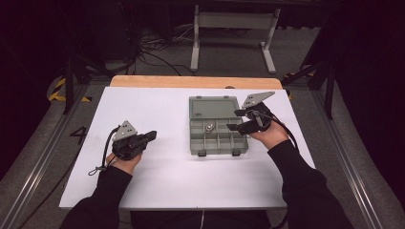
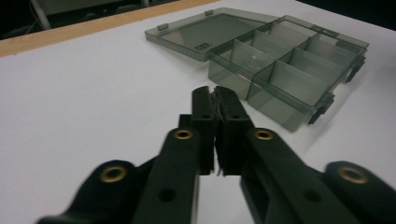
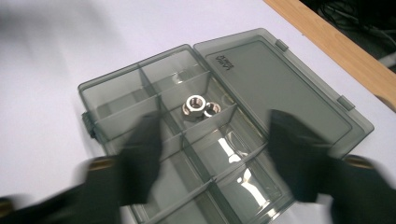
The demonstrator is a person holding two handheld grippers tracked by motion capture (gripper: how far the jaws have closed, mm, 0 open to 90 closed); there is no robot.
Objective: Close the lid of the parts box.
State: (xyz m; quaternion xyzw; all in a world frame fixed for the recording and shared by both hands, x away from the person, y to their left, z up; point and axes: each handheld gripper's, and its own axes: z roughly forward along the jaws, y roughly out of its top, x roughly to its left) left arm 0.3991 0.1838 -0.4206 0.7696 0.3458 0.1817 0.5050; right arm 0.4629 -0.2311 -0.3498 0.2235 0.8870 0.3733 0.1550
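Observation:
A grey see-through compartment box [image 1: 218, 143] lies open on the white table, its lid [image 1: 214, 108] folded flat toward the far side. Two metal nuts [image 3: 198, 106] rest together in one compartment [image 1: 208, 127] of the back row. My right gripper [image 1: 236, 119] hovers over the box's right side with its jaws wide apart and nothing between them; in the right gripper view its gripper [image 3: 212, 154] frames the box [image 3: 140, 88] from above. My left gripper [image 1: 152, 136] rests over the table left of the box, its gripper [image 2: 215, 100] shut and empty, pointing at the box [image 2: 299, 79].
The white table top [image 1: 157, 181] has a wooden strip [image 1: 191, 81] along its far edge. A white metal frame [image 1: 234, 28] and cables lie on the floor beyond. Metal rails [image 1: 38, 157] run beside the table on both sides.

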